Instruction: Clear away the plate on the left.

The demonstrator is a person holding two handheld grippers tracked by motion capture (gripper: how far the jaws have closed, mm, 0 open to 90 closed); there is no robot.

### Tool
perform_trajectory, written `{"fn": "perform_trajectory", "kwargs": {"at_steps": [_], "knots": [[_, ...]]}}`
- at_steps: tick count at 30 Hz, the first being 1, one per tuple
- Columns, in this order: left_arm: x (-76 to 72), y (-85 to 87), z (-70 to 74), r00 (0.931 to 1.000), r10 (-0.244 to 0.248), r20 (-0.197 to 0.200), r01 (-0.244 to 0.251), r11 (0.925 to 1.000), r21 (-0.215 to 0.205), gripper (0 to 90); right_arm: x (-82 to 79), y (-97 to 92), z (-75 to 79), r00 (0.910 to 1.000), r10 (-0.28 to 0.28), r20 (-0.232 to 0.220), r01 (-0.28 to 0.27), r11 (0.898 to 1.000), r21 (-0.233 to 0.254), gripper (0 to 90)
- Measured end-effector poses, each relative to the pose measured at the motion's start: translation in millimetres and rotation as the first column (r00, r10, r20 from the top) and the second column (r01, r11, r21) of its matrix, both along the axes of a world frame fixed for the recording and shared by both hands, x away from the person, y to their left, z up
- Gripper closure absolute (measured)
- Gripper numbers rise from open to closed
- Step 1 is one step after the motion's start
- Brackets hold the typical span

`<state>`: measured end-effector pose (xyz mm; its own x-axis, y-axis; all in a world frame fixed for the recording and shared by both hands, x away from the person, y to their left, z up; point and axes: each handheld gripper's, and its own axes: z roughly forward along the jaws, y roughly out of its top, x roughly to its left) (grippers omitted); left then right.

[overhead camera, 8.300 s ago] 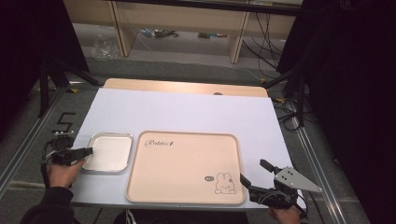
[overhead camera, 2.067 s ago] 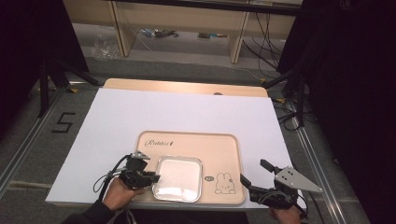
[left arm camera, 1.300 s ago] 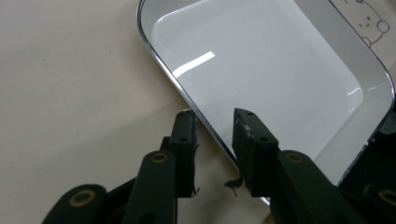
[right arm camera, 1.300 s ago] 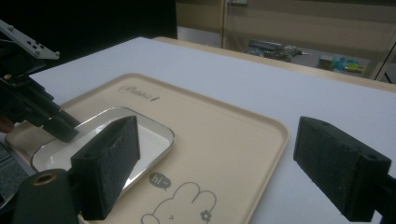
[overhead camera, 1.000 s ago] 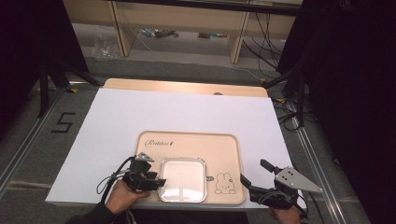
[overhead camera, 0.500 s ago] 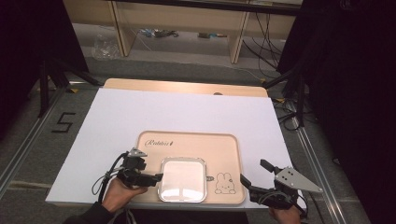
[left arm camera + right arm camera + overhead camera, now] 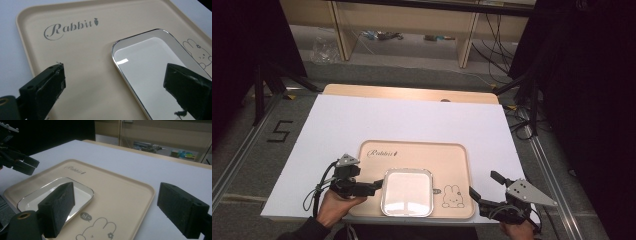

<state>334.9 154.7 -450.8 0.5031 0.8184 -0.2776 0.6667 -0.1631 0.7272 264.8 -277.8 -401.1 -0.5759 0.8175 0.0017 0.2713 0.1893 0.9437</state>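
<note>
A beige tray [image 7: 422, 155] marked "Rabbit", with a rabbit drawing, lies on the white table sheet. A small shiny metal tray [image 7: 408, 191] rests flat inside it near the front edge. My left gripper [image 7: 377, 186] sits just off that metal tray's left rim. Its jaws have just been opening and stand wide. In the left gripper view the left gripper [image 7: 115, 75] straddles the rim of the metal tray [image 7: 150, 75] without pressing on it. My right gripper [image 7: 482, 183] rests at the front right corner, open and empty, facing the beige tray [image 7: 125, 185].
The white sheet [image 7: 412, 120] covers the table, with bare room behind and to the left of the beige tray. A black "5" mark [image 7: 279, 131] lies on the floor at left. Shelving and cables stand beyond the far edge.
The metal tray, once on the sheet left of the beige tray, now lies inside it. The left gripper has let go and drawn slightly back to the left. The right gripper has not moved.
</note>
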Motion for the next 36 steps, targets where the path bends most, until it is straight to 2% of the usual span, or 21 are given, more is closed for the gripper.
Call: {"fn": "perform_trajectory", "kwargs": {"at_steps": [1,7,8,14,17,19,22,24,25,28,32,36], "knots": [[-0.5,1.1,1.1,0.9999,-0.007,0.009,0.007,0.9999,0.008,3.3,0.0,0.0,0.0,1.0000,0.000,0.000,0.000,1.000,0.000,15.2],[-2.7,2.9,4.3,0.9989,-0.003,0.046,0.004,0.9999,-0.014,3.3,0.0,0.1,0.0,1.0000,0.000,0.000,0.000,1.000,0.000,15.2],[-3.7,3.4,5.6,0.9981,0.003,0.062,0.000,0.9992,-0.041,3.3,0.0,0.0,0.0,1.0000,0.000,0.001,0.000,1.000,0.000,15.2],[-7.3,9.6,9.7,0.9946,0.037,0.097,-0.030,0.9973,-0.067,3.4,0.0,0.0,0.0,1.0000,0.001,0.000,-0.001,1.000,0.001,15.2],[-8.1,11.3,10.7,0.9930,0.047,0.108,-0.041,0.9974,-0.059,3.3,0.0,0.0,0.0,1.0000,0.001,0.000,-0.001,1.000,0.000,15.2],[-9.7,13.8,12.5,0.9905,0.055,0.126,-0.050,0.9980,-0.038,3.3,0.0,0.0,0.0,1.0000,0.001,0.000,-0.001,1.000,0.000,15.2],[-11.3,14.9,13.9,0.9893,0.064,0.131,-0.061,0.9976,-0.033,1.1,0.0,0.1,0.0,1.0000,0.001,0.000,-0.001,1.000,0.000,15.2],[-12.4,15.7,15.0,0.9869,0.090,0.134,-0.086,0.9956,-0.037,0.0,0.0,0.1,0.0,1.0000,0.001,0.000,-0.001,1.000,0.000,15.2],[-12.5,16.8,15.6,0.9865,0.079,0.143,-0.075,0.9966,-0.034,0.0,0.0,0.1,0.0,1.0000,0.001,0.000,-0.001,1.000,0.001,15.2],[-15.4,17.3,16.9,0.9846,0.093,0.148,-0.088,0.9954,-0.037,0.0,-0.1,0.1,0.0,1.0000,0.001,0.000,-0.001,1.000,0.001,15.2],[-18.8,19.1,19.0,0.9820,0.075,0.173,-0.073,0.9972,-0.017,0.0,-0.1,0.2,0.0,1.0000,0.002,0.000,-0.002,1.000,0.001,15.2],[-21.6,20.2,19.5,0.9803,0.074,0.183,-0.070,0.9972,-0.028,0.0,-0.1,0.1,0.0,1.0000,0.002,0.000,-0.002,1.000,0.001,15.2]]}}
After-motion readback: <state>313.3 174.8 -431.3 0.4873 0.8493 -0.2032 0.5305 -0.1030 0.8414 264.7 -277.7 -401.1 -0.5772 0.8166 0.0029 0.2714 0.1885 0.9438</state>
